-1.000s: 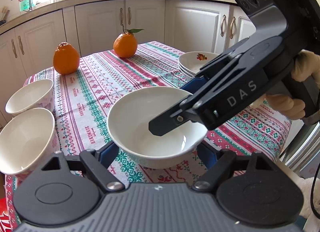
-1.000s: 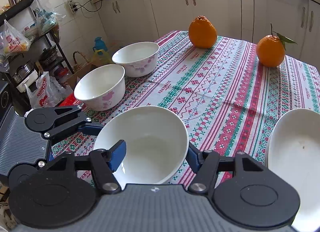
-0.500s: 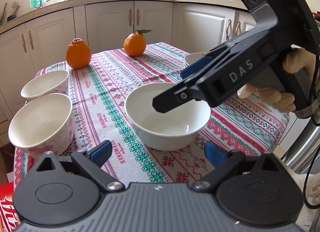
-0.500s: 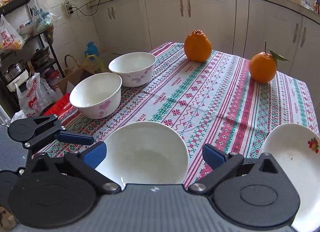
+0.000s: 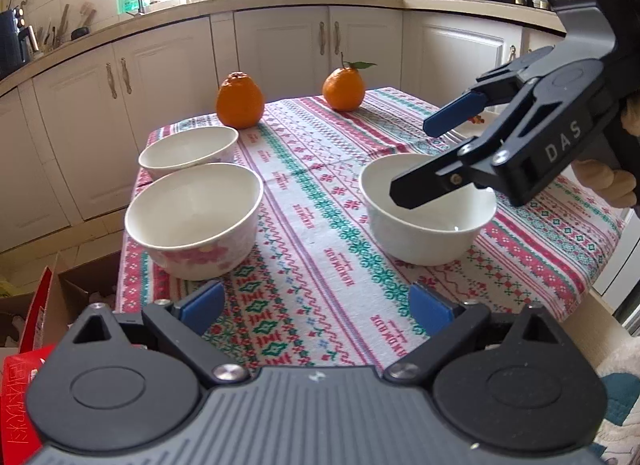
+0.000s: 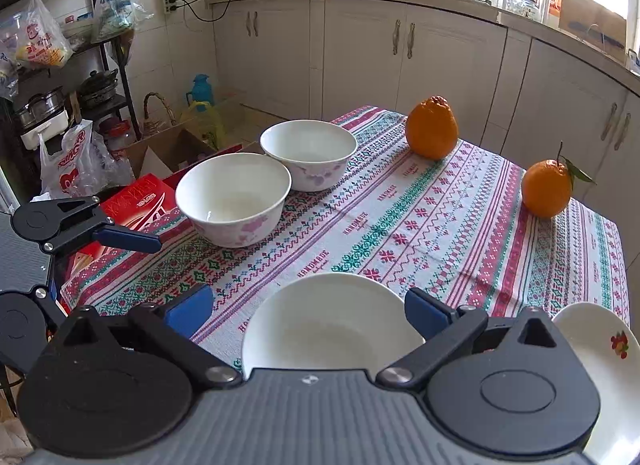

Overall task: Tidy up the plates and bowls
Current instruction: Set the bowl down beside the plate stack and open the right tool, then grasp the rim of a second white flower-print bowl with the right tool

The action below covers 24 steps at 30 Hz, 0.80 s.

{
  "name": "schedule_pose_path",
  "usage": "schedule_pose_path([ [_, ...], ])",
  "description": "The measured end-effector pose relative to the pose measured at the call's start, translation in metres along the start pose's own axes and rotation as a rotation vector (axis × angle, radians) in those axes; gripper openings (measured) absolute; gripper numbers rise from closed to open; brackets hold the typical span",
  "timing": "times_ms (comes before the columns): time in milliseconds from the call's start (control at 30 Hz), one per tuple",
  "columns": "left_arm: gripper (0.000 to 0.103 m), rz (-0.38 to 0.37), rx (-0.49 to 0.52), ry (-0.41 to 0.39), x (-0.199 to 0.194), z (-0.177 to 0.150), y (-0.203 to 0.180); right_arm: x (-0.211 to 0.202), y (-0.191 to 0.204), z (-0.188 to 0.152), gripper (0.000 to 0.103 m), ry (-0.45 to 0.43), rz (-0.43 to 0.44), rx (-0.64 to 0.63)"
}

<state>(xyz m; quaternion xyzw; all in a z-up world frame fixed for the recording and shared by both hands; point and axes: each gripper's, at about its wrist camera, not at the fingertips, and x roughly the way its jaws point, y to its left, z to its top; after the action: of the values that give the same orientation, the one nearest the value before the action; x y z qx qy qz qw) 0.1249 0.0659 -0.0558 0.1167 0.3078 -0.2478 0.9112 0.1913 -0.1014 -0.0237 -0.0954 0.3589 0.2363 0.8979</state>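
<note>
A plain white bowl (image 5: 428,221) stands on the tablecloth near the front right; it also shows in the right wrist view (image 6: 332,329). Two flowered bowls stand at the left edge: the nearer (image 5: 196,217) (image 6: 234,197) and the farther (image 5: 188,151) (image 6: 309,153). A stack of plates (image 6: 600,349) lies at the right. My left gripper (image 5: 316,307) is open and empty above the table's front edge. My right gripper (image 6: 308,311) is open above the plain bowl, holding nothing; it also shows in the left wrist view (image 5: 420,161).
Two oranges (image 5: 239,101) (image 5: 343,85) stand at the far end of the table (image 5: 320,193). Cardboard boxes and a red box (image 6: 136,201) lie on the floor left of the table. Kitchen cabinets (image 5: 280,49) run behind it.
Both grippers have pulled back and risen away from the plain white bowl, which stays on the table. The right gripper's jaws have opened wider.
</note>
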Motion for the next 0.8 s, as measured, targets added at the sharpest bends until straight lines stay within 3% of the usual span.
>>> schedule_pose_path([
  [367, 0.098, 0.091, -0.028, -0.03, 0.004, -0.001, 0.041, 0.024, 0.02, 0.031, 0.103, 0.0, 0.047, -0.061],
  [800, 0.097, 0.095, -0.065, -0.049, 0.027, 0.009, 0.07, 0.07, 0.021, 0.069, 0.102, 0.046, 0.114, -0.107],
])
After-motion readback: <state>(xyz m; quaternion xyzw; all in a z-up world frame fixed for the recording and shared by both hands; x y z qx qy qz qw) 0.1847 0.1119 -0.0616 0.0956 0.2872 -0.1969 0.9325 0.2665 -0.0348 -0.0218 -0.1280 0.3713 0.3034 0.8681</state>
